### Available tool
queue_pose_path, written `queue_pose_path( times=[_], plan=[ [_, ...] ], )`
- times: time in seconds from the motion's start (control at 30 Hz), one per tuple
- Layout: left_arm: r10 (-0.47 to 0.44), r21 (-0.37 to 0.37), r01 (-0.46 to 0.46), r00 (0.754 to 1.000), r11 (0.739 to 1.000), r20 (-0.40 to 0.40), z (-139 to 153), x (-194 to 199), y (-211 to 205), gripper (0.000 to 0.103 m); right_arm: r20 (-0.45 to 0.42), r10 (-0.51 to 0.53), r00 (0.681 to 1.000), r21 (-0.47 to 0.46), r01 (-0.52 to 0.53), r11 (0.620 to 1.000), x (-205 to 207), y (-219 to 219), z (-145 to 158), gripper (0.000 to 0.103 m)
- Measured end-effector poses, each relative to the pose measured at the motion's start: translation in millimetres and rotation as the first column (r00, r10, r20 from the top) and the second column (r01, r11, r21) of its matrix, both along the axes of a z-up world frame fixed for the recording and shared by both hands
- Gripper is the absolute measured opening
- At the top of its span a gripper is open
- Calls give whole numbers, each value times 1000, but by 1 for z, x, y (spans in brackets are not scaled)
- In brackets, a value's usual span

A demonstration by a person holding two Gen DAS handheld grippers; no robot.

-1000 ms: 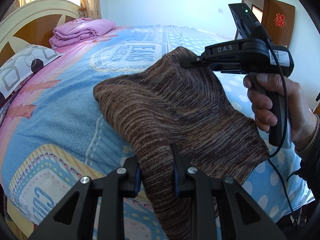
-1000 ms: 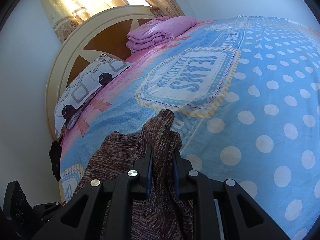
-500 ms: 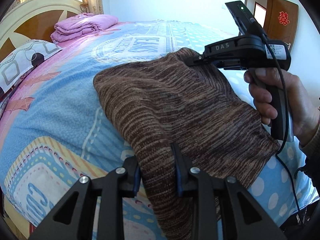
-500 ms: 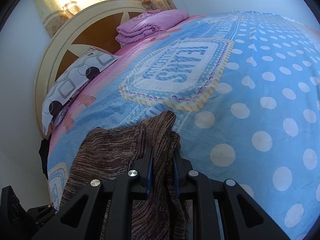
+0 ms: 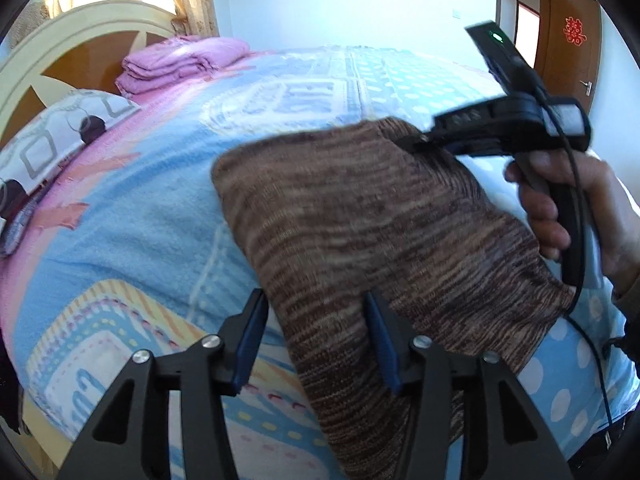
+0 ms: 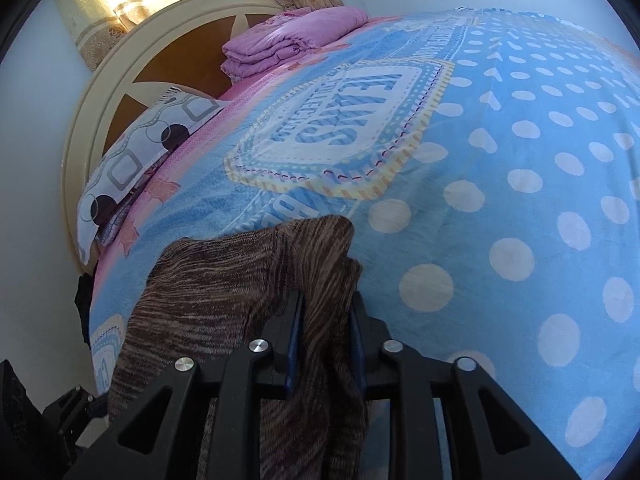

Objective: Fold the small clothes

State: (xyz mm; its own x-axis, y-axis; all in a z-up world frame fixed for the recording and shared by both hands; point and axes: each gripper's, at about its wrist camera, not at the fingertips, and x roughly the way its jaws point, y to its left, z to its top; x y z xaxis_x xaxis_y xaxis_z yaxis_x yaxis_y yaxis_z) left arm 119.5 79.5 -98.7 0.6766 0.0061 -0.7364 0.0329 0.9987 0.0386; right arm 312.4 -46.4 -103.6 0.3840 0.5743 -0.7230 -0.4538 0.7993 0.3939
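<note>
A brown striped knit garment [image 5: 360, 232] lies spread on the blue patterned bedspread [image 5: 140, 240]. My left gripper [image 5: 316, 300] is open, its jaws standing apart on either side of the garment's near edge. My right gripper [image 6: 325, 300] is shut on the garment's far corner [image 6: 320, 256]; in the left wrist view it [image 5: 416, 145] shows at the right, held by a hand, pinching that corner just above the bed.
A folded pink blanket [image 5: 180, 60] and a patterned pillow [image 5: 60, 136] lie by the cream and wood headboard [image 6: 160, 60]. A brown door [image 5: 572, 48] stands at the far right. The polka-dot part of the bedspread [image 6: 520, 200] stretches beyond the garment.
My left gripper has opened and let go of the garment's near edge. The right gripper has kept its hold and lowered the far corner towards the bed.
</note>
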Motion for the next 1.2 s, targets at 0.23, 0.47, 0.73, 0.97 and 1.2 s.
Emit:
queue_pose_path(
  times=[0.23,0.47,0.73,0.97,1.2],
  plan=[
    [93,72,-106,981,992,169,25,-4,15,92,65,21,998,27,-23,999,-78,-37,28,30],
    [158,117,-174,978,978,137,-2,17,27,92,30,72,997,-131,-68,989,-134,-34,1,8],
    [172,162,-192,976,968,131,-2,19,22,102,22,38,999,-144,-34,989,-136,-48,3,6],
    [184,98,-197,975,976,125,-16,19,29,103,-13,2,1000,-28,-2,1000,-131,-64,-14,6],
    [148,102,-165,977,981,152,21,-21,19,103,141,-108,984,-68,119,991,-184,-73,32,48]
  ],
)
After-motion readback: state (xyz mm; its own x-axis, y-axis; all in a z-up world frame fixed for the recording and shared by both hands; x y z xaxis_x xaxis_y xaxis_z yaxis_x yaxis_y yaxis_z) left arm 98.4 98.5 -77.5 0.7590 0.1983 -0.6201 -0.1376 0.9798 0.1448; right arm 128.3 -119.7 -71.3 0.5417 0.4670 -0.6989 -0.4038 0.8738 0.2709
